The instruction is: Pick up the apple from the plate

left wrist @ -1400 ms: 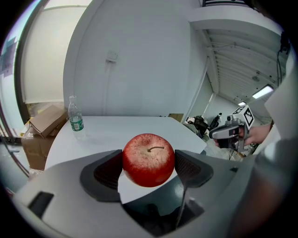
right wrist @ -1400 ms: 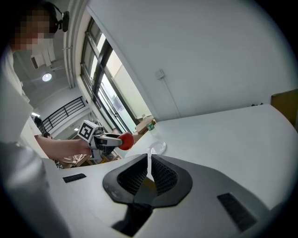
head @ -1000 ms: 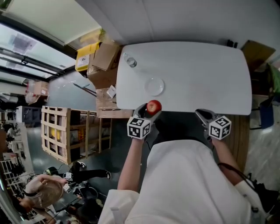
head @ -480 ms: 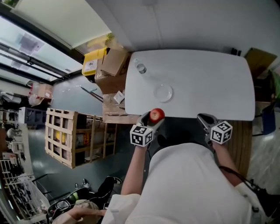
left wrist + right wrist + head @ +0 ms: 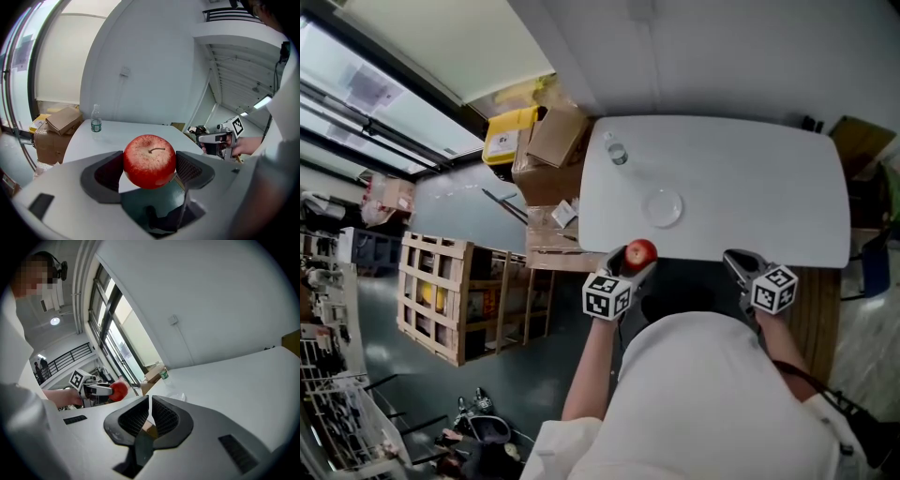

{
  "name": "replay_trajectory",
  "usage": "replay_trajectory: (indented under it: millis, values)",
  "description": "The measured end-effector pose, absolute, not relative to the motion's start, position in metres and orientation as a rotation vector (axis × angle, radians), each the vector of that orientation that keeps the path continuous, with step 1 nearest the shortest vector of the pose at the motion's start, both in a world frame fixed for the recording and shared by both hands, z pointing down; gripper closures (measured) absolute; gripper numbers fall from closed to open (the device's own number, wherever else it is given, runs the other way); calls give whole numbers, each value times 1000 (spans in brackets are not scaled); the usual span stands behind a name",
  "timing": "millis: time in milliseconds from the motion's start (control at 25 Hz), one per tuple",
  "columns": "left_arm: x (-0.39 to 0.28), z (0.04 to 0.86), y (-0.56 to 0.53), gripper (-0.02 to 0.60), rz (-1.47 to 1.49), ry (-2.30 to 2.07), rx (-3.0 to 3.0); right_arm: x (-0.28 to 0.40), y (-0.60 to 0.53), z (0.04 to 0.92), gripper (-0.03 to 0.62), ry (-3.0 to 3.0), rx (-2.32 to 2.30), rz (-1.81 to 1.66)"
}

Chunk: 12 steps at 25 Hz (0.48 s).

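Note:
A red apple (image 5: 149, 161) is clamped between the jaws of my left gripper (image 5: 149, 165), stem up; the head view shows this apple (image 5: 640, 252) held off the table's near edge, at the tip of the left gripper (image 5: 630, 261). A clear glass plate (image 5: 662, 207) lies on the white table (image 5: 750, 178) with nothing on it. My right gripper (image 5: 737, 262) hovers at the near edge further right; its jaws (image 5: 149, 416) are shut with nothing between them. From the right gripper view the apple (image 5: 119, 389) shows at the left.
A small water bottle (image 5: 617, 153) stands at the table's far left corner, also seen as the bottle (image 5: 96, 119). Cardboard boxes (image 5: 558, 137) and a yellow crate (image 5: 509, 134) sit left of the table, with a wooden pallet crate (image 5: 450, 295) nearer.
The view has shifted a little; both grippers keep their places at the table's near edge, the apple still held in the left one.

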<state>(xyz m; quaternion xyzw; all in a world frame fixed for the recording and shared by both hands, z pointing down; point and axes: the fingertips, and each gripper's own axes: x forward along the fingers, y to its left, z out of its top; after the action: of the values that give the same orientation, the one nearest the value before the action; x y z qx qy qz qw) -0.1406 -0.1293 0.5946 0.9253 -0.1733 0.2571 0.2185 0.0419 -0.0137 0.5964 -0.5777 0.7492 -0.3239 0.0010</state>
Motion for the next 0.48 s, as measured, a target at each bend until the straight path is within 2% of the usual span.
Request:
replay_trajectory:
  millis: [480]
  values:
    - [-139, 594, -142, 229, 688, -451, 2569, 36, -24, 593, 549, 2361, -1827, -1018]
